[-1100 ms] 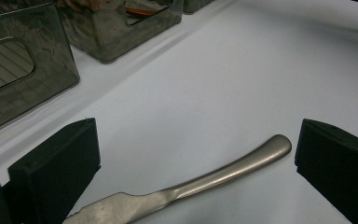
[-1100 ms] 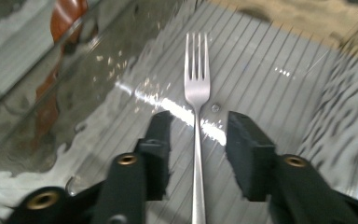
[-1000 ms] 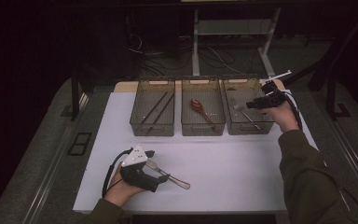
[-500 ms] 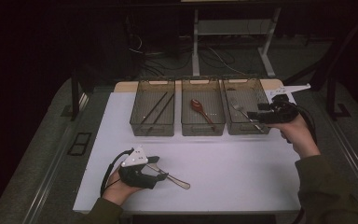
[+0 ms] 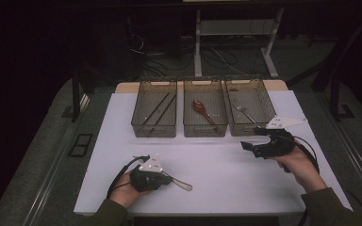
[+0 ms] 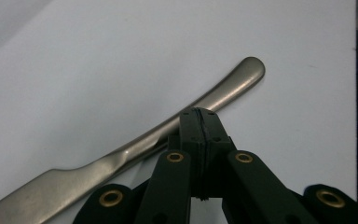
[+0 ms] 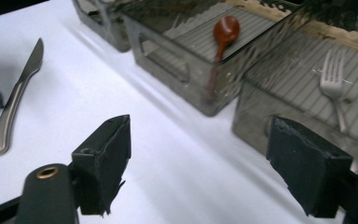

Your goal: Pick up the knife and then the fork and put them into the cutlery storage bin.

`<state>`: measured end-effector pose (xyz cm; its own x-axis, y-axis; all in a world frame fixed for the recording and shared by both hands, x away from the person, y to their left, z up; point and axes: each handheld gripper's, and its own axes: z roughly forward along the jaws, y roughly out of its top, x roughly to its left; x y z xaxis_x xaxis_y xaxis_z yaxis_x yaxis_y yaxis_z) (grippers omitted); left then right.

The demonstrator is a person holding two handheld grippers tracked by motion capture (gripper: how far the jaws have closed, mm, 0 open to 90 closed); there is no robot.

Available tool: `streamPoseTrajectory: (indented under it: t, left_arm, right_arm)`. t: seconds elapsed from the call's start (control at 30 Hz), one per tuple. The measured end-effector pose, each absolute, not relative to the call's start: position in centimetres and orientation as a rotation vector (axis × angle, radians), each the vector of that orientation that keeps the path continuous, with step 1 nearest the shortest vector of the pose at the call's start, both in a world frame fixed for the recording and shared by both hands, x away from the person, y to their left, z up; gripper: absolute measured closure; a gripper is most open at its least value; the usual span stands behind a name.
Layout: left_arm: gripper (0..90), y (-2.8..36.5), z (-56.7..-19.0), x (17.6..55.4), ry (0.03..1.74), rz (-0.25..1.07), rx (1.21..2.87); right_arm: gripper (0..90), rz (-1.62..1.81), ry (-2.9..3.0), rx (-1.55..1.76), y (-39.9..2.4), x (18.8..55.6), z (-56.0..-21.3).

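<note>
Knife (image 6: 121,156) lies flat on the white table (image 5: 226,179), lower centre of the high view, handle end toward the frame's right, blade under the left gripper (image 5: 162,178). In the left gripper view it runs diagonally from lower left (blade) to upper right (rounded handle tip).

Handling, my read: solid brushed metal, stiff, moderate weight, smooth and likely slippery between flat pads. Lying flat it offers little edge to bite. Best grab is probably mid-handle, near the balance point, pads across the narrow sides; keep off the blade.

Left gripper: jaws have just been closing and now sit pressed together, tips just beside the handle. The left gripper view shows the knife passing behind the closed tips, not between them (looks like a missed pinch, though I can't tell whether they touch it).

Right gripper (image 5: 249,146): centre right of the high view, above the table, jaws have just been opening, now apart with nothing between them.

Beyond: three trays in a row, upper centre. Left tray (image 5: 136,123) holds dark chopsticks (image 5: 156,109), middle tray (image 5: 205,131) a red spoon (image 7: 224,31), right tray (image 5: 264,101) a fork (image 7: 333,81).
</note>
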<state>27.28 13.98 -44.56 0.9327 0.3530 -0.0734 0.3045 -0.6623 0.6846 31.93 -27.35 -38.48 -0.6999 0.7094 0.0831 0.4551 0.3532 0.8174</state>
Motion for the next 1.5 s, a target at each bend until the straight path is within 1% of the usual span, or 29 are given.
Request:
streamPoseTrajectory:
  t: [0.07, 0.13, 0.37, 0.53, 0.7, 0.87, 1.0, 1.1, 1.23, 1.5]
  left_arm:
    - [88.7, 13.8, -44.6, 27.5, 0.462, 0.07, 2.33]
    - [88.7, 13.5, -44.6, 27.6, 0.46, 0.078, 2.332]
    - [88.8, 12.5, -44.7, 28.9, 0.465, 0.123, 2.321]
    - [88.8, 12.2, -44.7, 30.2, 0.492, 0.166, 2.32]
    - [88.7, 12.1, -44.7, 31.3, 0.505, 0.155, 2.287]
    - [88.6, 11.1, -44.0, 32.3, 0.489, 0.22, 2.272]
    - [88.6, 10.5, -44.3, 33.9, 0.522, 0.291, 2.316]
    - [88.7, 10.5, -44.7, 34.7, 0.548, 0.312, 2.352]
    - [88.9, 10.9, -44.5, 34.7, 0.565, 0.289, 2.359]
    - [89.0, 12.6, -43.8, 33.2, 0.571, 0.26, 2.434]
  right_arm:
    - [19.6, 1.28, 2.33, 1.023, -27.1, 31.2, -39.0]
    - [19.0, 1.299, 2.335, 1.005, -27.1, 30.2, -39.9]
    - [18.5, 1.307, 2.34, 1.005, -27.7, 28.5, -41.6]
    - [18.5, 1.303, 2.358, 1.025, -28.4, 27.7, -42.7]
    - [18.6, 1.287, 2.362, 1.046, -29.0, 27.2, -43.5]
    - [18.6, 1.289, 2.356, 1.051, -29.0, 27.2, -43.6]
    - [18.6, 1.281, 2.366, 1.046, -28.8, 27.2, -43.7]
    - [18.6, 1.285, 2.365, 1.042, -28.9, 27.2, -43.7]
    - [18.6, 1.286, 2.364, 1.046, -29.0, 27.2, -43.7]
    - [18.6, 1.285, 2.366, 1.046, -28.9, 27.2, -43.8]
